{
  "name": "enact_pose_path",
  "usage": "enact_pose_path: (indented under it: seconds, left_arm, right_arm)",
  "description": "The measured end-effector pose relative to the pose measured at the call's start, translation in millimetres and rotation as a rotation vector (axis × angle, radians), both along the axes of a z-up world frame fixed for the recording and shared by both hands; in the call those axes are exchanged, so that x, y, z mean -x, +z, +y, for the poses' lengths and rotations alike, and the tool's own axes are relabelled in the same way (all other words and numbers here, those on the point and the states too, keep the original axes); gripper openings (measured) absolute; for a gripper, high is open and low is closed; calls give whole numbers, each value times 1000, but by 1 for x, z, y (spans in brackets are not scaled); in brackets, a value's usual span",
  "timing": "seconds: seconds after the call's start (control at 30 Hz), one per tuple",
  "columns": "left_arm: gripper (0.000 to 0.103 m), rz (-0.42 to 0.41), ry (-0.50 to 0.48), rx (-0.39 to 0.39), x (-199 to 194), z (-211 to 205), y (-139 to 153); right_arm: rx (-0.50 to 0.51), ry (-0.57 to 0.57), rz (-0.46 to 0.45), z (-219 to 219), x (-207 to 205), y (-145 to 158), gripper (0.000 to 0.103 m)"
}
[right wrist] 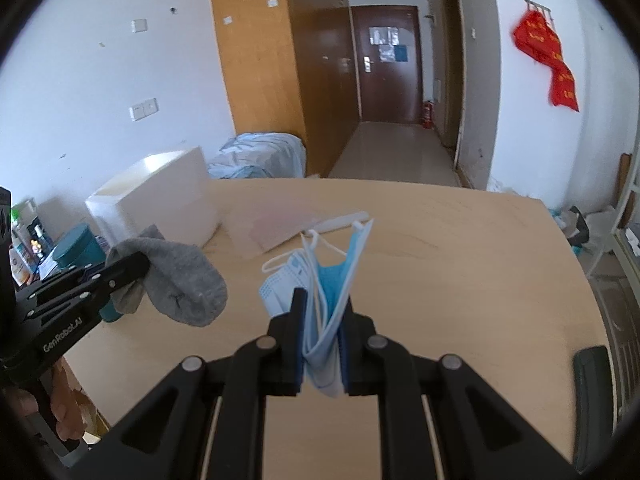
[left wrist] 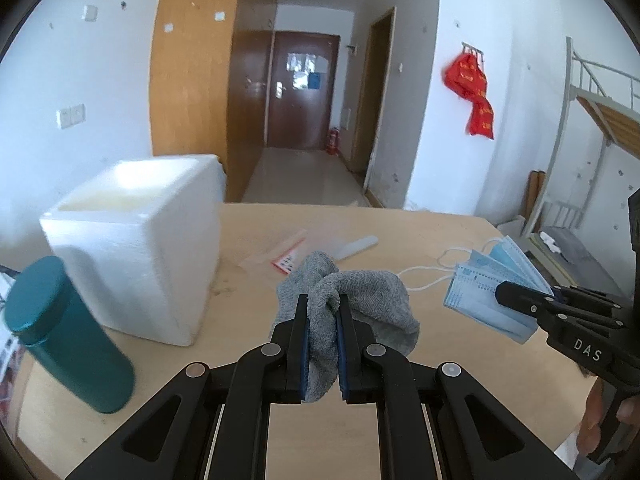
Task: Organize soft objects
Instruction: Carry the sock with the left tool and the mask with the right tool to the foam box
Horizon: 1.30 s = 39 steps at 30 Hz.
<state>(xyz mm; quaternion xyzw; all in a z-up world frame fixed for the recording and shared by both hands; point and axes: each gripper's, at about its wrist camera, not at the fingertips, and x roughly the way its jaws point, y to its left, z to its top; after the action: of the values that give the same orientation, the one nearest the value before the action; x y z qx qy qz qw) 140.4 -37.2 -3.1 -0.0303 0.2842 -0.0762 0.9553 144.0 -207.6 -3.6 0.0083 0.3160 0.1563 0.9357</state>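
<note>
My left gripper (left wrist: 323, 304) is shut on a grey sock (left wrist: 360, 300), held bunched above the wooden table (left wrist: 280, 360). It shows in the right wrist view too, gripper (right wrist: 138, 266) and sock (right wrist: 184, 284), at the left. My right gripper (right wrist: 323, 304) is shut on a stack of blue face masks (right wrist: 336, 280) with white ear loops, held above the table. In the left wrist view this gripper (left wrist: 504, 292) and the masks (left wrist: 484, 288) are at the right. A white foam box (left wrist: 136, 248), open at the top, stands on the table's left; it also shows in the right wrist view (right wrist: 160, 200).
A teal cylindrical canister (left wrist: 64, 332) stands left of the box near the table's front edge. A clear zip bag (left wrist: 276, 252) and a white flat stick (left wrist: 356, 246) lie mid-table. A bunk bed frame (left wrist: 592, 120) is at the right, a hallway and door beyond.
</note>
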Motion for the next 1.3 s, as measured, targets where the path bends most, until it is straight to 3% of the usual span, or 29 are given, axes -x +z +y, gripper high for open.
enact_pose_path:
  seconds: [1.3]
  left_arm:
    - [12,-86,313,-3,61,129,38]
  right_arm:
    - [21,341,-83,141,-3,38,17]
